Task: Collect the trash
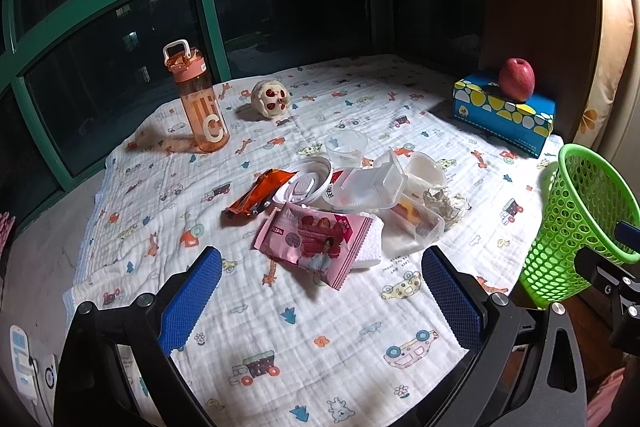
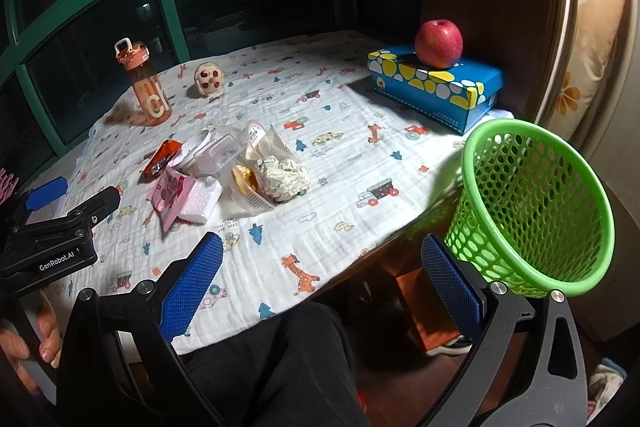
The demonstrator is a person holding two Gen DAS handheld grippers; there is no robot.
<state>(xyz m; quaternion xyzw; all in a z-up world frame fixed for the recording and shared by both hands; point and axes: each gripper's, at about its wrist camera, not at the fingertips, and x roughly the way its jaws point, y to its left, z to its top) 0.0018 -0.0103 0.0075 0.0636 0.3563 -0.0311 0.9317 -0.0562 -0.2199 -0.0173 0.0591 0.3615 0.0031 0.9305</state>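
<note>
A heap of trash lies mid-table: a pink snack wrapper [image 1: 316, 243] [image 2: 170, 193], an orange wrapper [image 1: 258, 197] [image 2: 162, 159], clear plastic containers [image 1: 372, 187] [image 2: 218, 157], a round white lid [image 1: 306, 183], a crumpled foil ball [image 1: 446, 203] [image 2: 282, 175] and a white foam piece [image 2: 198, 201]. A green mesh basket [image 1: 576, 231] [image 2: 532, 203] leans at the table's right edge. My left gripper [image 1: 320, 295] hovers open just short of the pink wrapper. My right gripper [image 2: 322, 285] is open over the table's near edge, left of the basket, holding nothing.
An orange water bottle [image 1: 202, 103] [image 2: 146, 85] and a skull-like toy [image 1: 270, 99] [image 2: 208, 77] stand at the back left. A blue tissue box [image 1: 504, 113] [image 2: 436, 87] with a red apple [image 1: 516, 79] [image 2: 438, 43] sits back right. A person's lap [image 2: 280, 359] is below the table edge.
</note>
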